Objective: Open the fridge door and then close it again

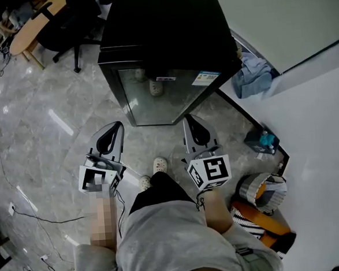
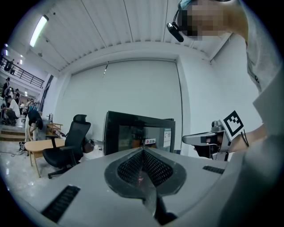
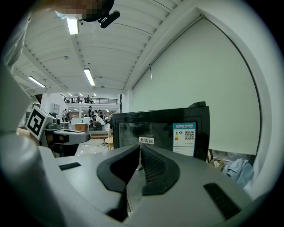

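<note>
A person seen from above stands on a grey marbled floor (image 1: 37,141), facing a small black fridge (image 1: 163,45). The fridge stands on the floor ahead of the person, with its right rear corner near a white wall (image 1: 308,128). Its glass door (image 1: 167,97) is closed and carries two labels near the top edge.

Both forearms reach forward at about waist height, one on each side of the body. Each hand holds a grey gripper pointing at the fridge, nearly level and tipped slightly down. The left gripper (image 1: 117,129) points at the door's left part and the right gripper (image 1: 189,123) at its right part. Both tips stop short of the glass and touch nothing. A cube with square markers sits at the back of each gripper, above the hand.

The left gripper's jaws are pressed together with nothing between them. The right gripper's jaws also meet at the tip and are empty.

The person's feet in light shoes (image 1: 159,164) show between the grippers. A black office chair (image 1: 63,29) and a wooden table (image 1: 32,28) stand to the far left. A blue cloth (image 1: 252,77) lies beside the fridge at the wall.
</note>
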`<state>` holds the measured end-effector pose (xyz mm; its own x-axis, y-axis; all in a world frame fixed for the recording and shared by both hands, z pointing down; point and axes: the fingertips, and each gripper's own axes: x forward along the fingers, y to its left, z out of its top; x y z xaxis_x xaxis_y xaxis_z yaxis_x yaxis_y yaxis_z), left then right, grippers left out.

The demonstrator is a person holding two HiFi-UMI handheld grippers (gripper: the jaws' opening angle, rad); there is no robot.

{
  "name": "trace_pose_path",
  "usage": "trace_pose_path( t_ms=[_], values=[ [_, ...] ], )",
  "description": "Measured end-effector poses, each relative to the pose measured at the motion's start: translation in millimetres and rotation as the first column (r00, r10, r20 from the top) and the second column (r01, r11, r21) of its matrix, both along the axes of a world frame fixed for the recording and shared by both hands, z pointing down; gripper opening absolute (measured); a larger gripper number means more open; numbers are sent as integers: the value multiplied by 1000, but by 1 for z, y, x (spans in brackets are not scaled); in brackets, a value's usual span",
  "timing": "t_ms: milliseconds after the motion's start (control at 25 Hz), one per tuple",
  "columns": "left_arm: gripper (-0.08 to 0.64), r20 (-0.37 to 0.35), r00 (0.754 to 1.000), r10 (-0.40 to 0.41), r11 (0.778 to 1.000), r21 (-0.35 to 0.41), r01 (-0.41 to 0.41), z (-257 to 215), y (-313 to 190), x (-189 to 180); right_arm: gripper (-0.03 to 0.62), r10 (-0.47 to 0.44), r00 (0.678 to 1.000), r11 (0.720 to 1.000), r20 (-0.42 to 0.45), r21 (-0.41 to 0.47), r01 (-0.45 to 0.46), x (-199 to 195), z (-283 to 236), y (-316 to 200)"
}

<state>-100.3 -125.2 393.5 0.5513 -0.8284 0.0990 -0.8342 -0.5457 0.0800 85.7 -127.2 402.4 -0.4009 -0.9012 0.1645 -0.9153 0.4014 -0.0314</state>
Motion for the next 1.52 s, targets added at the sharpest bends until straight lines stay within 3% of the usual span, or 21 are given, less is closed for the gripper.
trace_pose_path(
  t_ms=[360, 720, 840, 1520],
  values=[
    [15, 20, 1000, 1, 997, -81, 1, 45, -8, 0, 26, 2, 1000, 997, 5, -72, -2, 1, 35, -6],
    [21, 92, 996, -1, 991, -134, 13, 80, -32, -7, 26, -4, 1000, 995, 6, -97, 5, 3, 48, -18],
    [107, 115, 993, 19, 986, -164, 0, 93, -44, -7, 26, -8, 1000, 995, 7, -104, 9, 5, 52, -22],
    [215, 179, 984, 1, 970, -240, 43, 135, -127, -34, 26, -44, 999, 991, -10, -126, 42, 6, 61, -47]
  ],
)
